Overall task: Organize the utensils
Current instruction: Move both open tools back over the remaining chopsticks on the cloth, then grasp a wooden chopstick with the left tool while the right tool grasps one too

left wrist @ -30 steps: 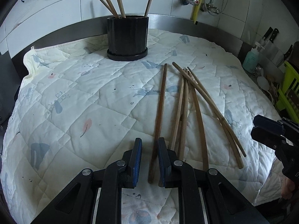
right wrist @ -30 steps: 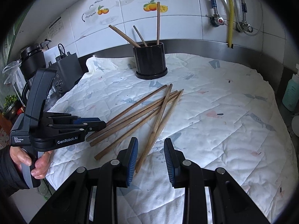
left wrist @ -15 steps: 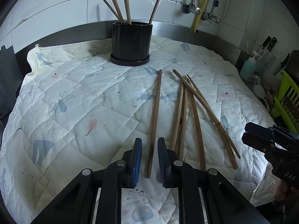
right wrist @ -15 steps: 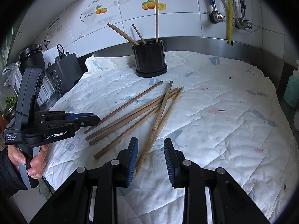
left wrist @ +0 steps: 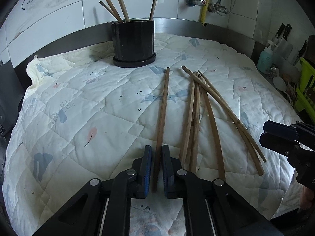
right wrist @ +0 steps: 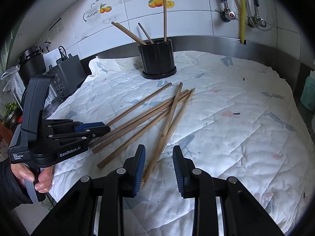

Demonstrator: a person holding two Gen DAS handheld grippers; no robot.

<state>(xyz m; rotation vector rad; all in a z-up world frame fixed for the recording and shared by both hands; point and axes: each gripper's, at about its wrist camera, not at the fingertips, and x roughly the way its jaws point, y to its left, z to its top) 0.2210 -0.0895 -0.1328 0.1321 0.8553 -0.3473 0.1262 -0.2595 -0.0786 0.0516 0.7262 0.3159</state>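
Observation:
A single brown chopstick point(left wrist: 163, 108) lies apart from the others on the quilted cloth, its near end between the blue pads of my left gripper point(left wrist: 157, 151). The jaws are closing tight on it and the pads touch both of its sides. In the right wrist view, the left gripper point(right wrist: 106, 126) grips the same chopstick point(right wrist: 137, 104) at the cloth's left edge. Several loose chopsticks point(left wrist: 196, 118) fan out to the right. My right gripper point(right wrist: 159, 149) hangs open above the near ends of two of them. The black holder point(left wrist: 133, 41) at the back has several chopsticks standing in it.
The white quilted cloth point(left wrist: 78, 108) covers the counter up to a steel backsplash. A teal soap bottle point(left wrist: 264, 59), knives point(left wrist: 283, 33) and a green rack point(left wrist: 305, 86) stand at the right. Dark appliances point(right wrist: 67, 76) sit at the left, beyond a hand point(right wrist: 29, 175) on the left gripper's handle.
The left gripper's jaws have narrowed onto the single chopstick, which now lies in line with them instead of slanting. The view has tipped slightly upward. The right gripper has not moved.

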